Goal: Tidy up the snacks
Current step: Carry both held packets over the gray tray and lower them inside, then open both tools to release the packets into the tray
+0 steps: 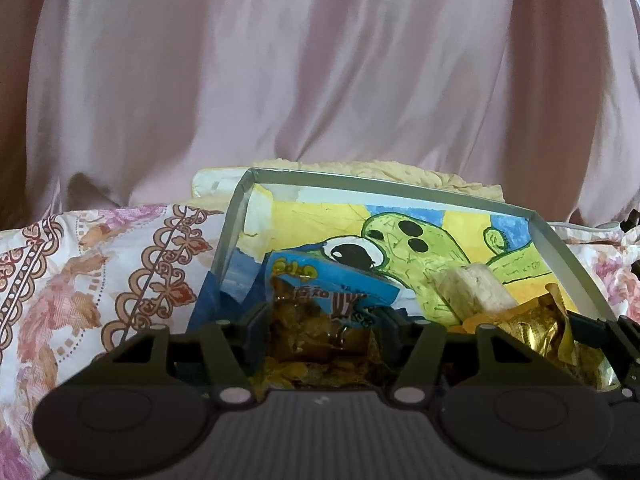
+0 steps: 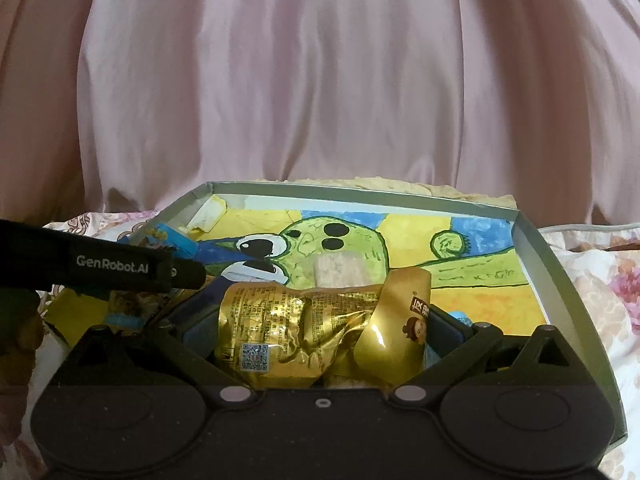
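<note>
Nearest, left wrist view: the left gripper [image 1: 320,332] has a blue-topped snack packet [image 1: 320,304] with a clear window between its jaws. The jaws stand at a middling width; whether the pads press on the packet I cannot tell, since the packet hides the contact. The packet sits low over the near left part of the tray [image 1: 544,236].

Right wrist view: the right gripper [image 2: 320,328] has a crumpled gold packet [image 2: 296,328] between its jaws, the dark blue pads close against both sides. It looks held, though the pad contact is partly covered by foil. The gold packet hangs over the near edge of the tray floor. The left gripper's finger crosses in from the left, close beside it.

Just beyond: a pale wrapped bar [image 2: 340,268] lies on the tray floor, over the drawn green figure.

Further: the tray rests on a flowered cloth [image 1: 100,264]; a pink curtain [image 1: 320,80] hangs behind.

Judgement: the step in hand is setting both packets down in the tray. To do it well, lower each until it rests on the floor before letting go, keep the two apart, and place the gold packet short of the pale bar. Withdraw straight back to avoid dragging foil.
</note>
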A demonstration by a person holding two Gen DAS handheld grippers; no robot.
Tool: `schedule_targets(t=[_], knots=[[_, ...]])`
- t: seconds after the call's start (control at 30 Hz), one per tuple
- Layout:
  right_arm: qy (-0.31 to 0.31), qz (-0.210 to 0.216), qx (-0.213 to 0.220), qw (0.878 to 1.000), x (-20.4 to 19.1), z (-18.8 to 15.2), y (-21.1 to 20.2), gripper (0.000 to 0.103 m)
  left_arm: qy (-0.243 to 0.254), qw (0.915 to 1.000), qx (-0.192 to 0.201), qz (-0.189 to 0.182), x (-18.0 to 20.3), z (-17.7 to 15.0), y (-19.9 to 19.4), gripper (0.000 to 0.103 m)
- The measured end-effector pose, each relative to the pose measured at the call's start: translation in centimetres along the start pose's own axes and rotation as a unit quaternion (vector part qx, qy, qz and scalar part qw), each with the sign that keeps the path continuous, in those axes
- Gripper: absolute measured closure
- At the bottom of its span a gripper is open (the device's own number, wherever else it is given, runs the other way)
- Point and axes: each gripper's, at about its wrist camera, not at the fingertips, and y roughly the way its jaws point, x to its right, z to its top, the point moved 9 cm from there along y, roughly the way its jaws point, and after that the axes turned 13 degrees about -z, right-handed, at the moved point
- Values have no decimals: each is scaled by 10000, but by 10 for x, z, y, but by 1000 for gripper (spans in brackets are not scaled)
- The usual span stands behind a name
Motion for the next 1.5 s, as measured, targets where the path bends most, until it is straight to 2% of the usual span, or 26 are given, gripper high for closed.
schedule_targets(t=[0.23, 0.4, 0.77, 0.93, 1.17, 1.37, 1.5], knots=[[63, 36, 21, 10000, 2, 3, -5, 1, -39, 10000, 13, 26, 1, 1, -3, 30], [163, 68, -4, 9998, 4, 2, -9, 1, -38, 9998, 169, 47, 4, 3, -13, 18], [471, 171, -138, 9986, 8, 3, -19, 1, 56, 9989, 443, 126, 15, 13, -38, 8], [588, 192, -310, 9976, 8, 2, -20, 1, 69, 9986, 515, 133, 16, 16, -47, 6], [581, 182, -293, 9977, 4, 2, -22, 1, 53, 9981, 586, 183, 12, 17, -58, 4], [43, -86, 52, 9999, -2, 6, -30, 1, 8, 9977, 627, 241, 7, 17, -65, 4], [-56, 18, -80, 10000, -5, 7, -28, 1, -25, 9977, 639, 238, 5, 17, -69, 4]])
